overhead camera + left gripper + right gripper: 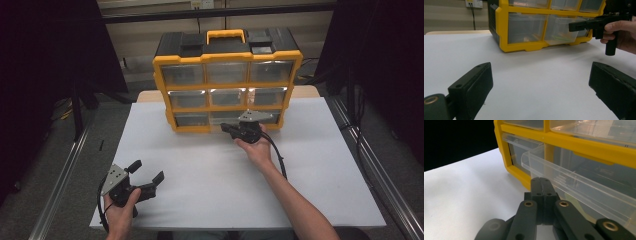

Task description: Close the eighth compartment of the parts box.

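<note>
A yellow organiser with clear drawers stands at the far middle of the white desk. Its bottom-row middle drawer sticks out a little from the frame. The right tongs are closed, jaws pressed together with nothing visible between them, their tips just under that drawer's front lip. The left tongs rest near the desk's front left, well apart from the organiser, jaws wide open over bare desk. A black cable trails beside the right hand.
</note>
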Demonstrator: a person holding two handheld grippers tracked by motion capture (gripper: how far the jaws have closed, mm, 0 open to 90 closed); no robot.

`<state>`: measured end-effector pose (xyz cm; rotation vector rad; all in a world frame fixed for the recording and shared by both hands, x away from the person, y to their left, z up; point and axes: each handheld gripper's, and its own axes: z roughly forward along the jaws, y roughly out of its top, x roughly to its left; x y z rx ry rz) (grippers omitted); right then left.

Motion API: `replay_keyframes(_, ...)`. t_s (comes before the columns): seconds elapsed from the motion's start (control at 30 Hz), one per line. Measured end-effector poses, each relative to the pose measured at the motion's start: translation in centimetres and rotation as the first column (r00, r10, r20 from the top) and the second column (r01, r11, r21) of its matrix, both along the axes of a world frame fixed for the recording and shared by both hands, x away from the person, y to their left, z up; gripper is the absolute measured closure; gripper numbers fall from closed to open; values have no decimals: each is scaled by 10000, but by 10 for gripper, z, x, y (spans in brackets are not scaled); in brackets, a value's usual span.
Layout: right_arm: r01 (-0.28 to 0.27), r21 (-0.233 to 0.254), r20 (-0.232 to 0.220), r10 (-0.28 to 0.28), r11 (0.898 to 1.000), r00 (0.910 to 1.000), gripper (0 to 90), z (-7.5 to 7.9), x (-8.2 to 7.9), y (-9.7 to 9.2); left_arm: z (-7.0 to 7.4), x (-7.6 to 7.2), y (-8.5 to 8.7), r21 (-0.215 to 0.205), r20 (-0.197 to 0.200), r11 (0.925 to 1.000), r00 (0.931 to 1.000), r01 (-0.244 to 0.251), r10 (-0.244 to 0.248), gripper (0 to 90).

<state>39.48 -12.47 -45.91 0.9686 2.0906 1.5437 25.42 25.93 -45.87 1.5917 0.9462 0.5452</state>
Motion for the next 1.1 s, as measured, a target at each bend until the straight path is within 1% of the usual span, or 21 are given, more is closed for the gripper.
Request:
replay_keyframes(0.07,24,4,4,-24,10000,10000,900,0,1,0,0,0,0,-69,-4,9999,10000,-78,78,55)
replay_keyframes(0.1,36,20,-3,-36,10000,10000,900,0,2,-1,0,0,1,52,10,10000,10000,-63,63,55)
replay_keyframes(0.27,134,-54,5,-134,9999,9999,900,0,4,0,0,0,1,12,-6,10000,10000,-38,38,55)
replay_keyframes(0.43,25,-51,-59,-25,10000,10000,900,0,6,0,0,0,0,3,-22,10000,10000,-67,67,55)
replay_keyframes(0.67,171,-71,-58,-171,9998,9998,900,0,9,-3,0,1,1,64,-21,9999,9999,-99,99,55)
replay_keyframes(0.73,239,-163,-33,-240,9996,9997,900,0,9,-3,0,0,1,69,-17,9999,9999,-116,116,55)
replay_keyframes(0.8,209,-218,-28,-210,9995,9998,900,0,10,-3,-1,0,0,19,-66,10000,10000,-42,42,55)
replay_keyframes(0.93,232,-252,-39,-233,9994,9997,900,0,11,-4,-1,1,0,17,-97,10000,9999,-51,51,55)
replay_keyframes(1.07,361,-240,-29,-361,9991,9993,900,0,13,-5,0,0,0,26,-55,10000,10000,-75,75,55)
replay_keyframes(1.1,409,-305,-4,-409,9987,9992,900,1,14,-5,0,0,1,54,-45,9999,9999,-116,116,55)
